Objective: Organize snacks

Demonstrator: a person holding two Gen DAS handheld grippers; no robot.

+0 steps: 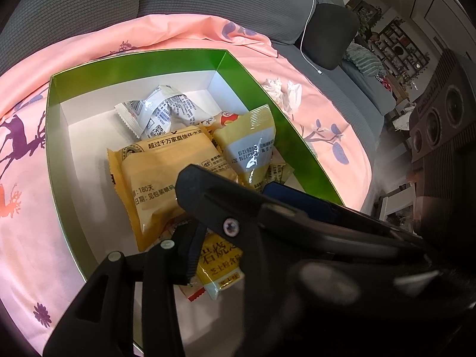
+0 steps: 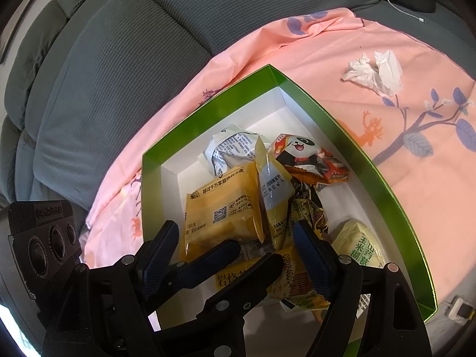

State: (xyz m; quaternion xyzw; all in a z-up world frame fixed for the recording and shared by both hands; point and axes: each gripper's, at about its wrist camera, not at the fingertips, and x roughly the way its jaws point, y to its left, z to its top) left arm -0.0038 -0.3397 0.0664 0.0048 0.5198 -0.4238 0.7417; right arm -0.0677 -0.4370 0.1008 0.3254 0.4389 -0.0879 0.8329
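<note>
- The green box [image 2: 386, 196] sits on a pink sheet [image 2: 327, 59] and holds the snack packets, among them an orange packet [image 2: 220, 208].
- The right gripper [image 2: 235, 238] hangs over them, fingers apart, empty.
- The left gripper [image 2: 253, 255] is low in the box, jaws narrow; whether they pinch a packet I cannot tell.

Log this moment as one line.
task: organize snacks | left gripper: narrow at yellow packet, grip unclear | right gripper: open, holds nothing | green box: partly filled

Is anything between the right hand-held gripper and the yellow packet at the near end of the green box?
Yes: the left hand-held gripper reaches in between the right hand-held gripper's open fingers, over that yellow packet.
</note>
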